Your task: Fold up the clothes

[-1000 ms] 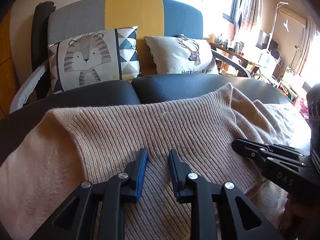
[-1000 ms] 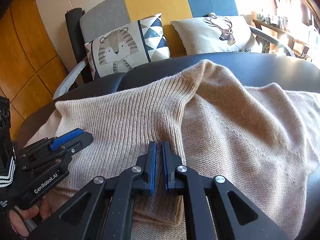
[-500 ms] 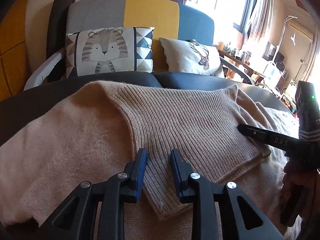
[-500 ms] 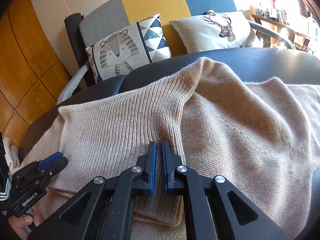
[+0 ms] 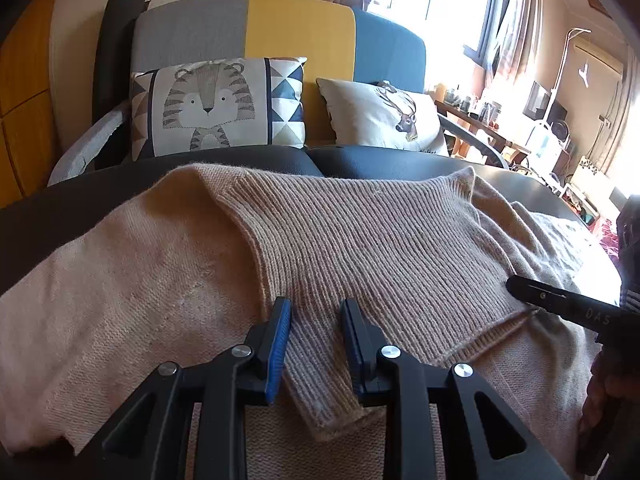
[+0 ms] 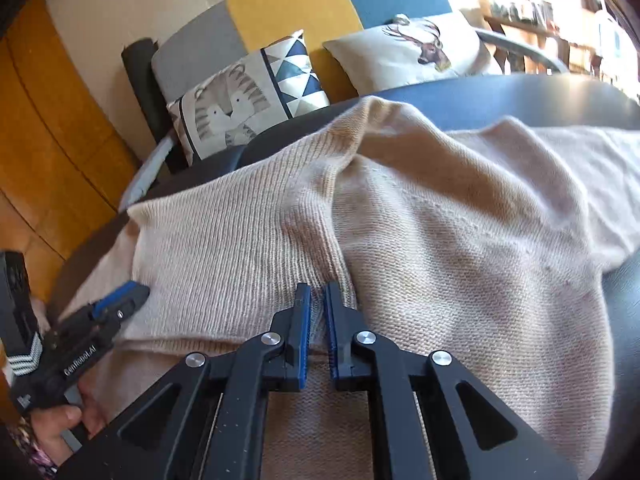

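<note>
your left tool (image 5: 315,338) stands released, its pads spread over the ribbed fold of the beige sweater (image 5: 360,248), not pressing it. your right tool (image 6: 316,320) is clenched on the ribbed edge of that fold, as far as the blur shows. the sweater lies spread on the dark table (image 5: 80,192). behind it, a tiger cushion (image 5: 216,108) and a deer cushion (image 5: 384,116) lean on the sofa (image 5: 300,32).
</note>
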Tool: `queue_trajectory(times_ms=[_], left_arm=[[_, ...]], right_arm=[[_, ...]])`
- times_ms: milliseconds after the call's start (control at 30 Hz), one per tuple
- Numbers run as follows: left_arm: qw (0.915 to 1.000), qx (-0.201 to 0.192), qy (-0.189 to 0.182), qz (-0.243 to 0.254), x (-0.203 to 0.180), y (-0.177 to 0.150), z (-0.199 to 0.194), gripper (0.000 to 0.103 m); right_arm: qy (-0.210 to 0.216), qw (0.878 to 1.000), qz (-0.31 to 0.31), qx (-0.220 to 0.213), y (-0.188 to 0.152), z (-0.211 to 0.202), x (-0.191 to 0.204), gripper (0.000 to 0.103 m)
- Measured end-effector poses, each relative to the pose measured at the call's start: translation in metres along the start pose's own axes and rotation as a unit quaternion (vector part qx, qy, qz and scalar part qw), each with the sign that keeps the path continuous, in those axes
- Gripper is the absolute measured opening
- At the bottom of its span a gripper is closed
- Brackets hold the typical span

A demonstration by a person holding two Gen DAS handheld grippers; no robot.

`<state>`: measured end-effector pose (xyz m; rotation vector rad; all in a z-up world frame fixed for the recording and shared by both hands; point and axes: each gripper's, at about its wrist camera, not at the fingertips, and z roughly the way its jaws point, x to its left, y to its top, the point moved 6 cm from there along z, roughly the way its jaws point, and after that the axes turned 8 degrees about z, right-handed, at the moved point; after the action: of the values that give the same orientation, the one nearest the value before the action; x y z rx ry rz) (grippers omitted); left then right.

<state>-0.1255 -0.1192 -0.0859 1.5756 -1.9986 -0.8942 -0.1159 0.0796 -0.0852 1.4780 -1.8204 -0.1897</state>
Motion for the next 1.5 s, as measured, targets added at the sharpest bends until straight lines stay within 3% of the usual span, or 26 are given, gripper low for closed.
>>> queue_trajectory(times_ms=[200,267,300,400,600,767,1000,1133,1500], left_arm=[[1.0000,0.000,0.001,0.000,-0.001,0.000,-0.001,0.026],[1.0000,-0.001,0.002,0.001,-0.001,0.000,-0.001,0.026],[1.0000,-0.001,0.003,0.001,-0.002,0.000,-0.001,0.026],[1.0000,-0.001,0.006,0.005,-0.003,0.000,-0.001,0.026],[0.9999,-0.001,0.010,0.008,-0.003,0.000,-0.001,0.026],[0.9995,-0.002,0.024,0.019,-0.006,0.000,-0.001,0.026],[0.9988,-0.003,0.038,0.031,-0.008,0.000,0.000,0.027],[0.9984,-0.003,0.044,0.036,-0.009,0.000,0.001,0.027],[0.9978,-0.006,0.051,0.041,-0.010,0.000,0.002,0.027]], right_arm=[[0.081,0.993,0.083,0.005,0.006,-0.022,-0.025,0.014],[0.073,0.991,0.112,-0.017,0.015,-0.040,-0.050,0.040],[0.070,0.989,0.127,-0.024,0.020,-0.049,-0.064,0.043],[0.059,0.984,0.164,-0.043,0.036,-0.072,-0.107,0.044],[-0.021,0.979,0.186,-0.085,0.077,-0.109,-0.199,0.044],[-0.061,0.956,0.265,-0.108,0.113,-0.131,-0.292,0.044],[-0.076,0.916,0.371,-0.132,0.139,-0.142,-0.390,0.044],[-0.048,0.897,0.407,-0.166,0.153,-0.148,-0.418,0.044],[-0.058,0.880,0.428,-0.198,0.190,-0.152,-0.463,0.044]])
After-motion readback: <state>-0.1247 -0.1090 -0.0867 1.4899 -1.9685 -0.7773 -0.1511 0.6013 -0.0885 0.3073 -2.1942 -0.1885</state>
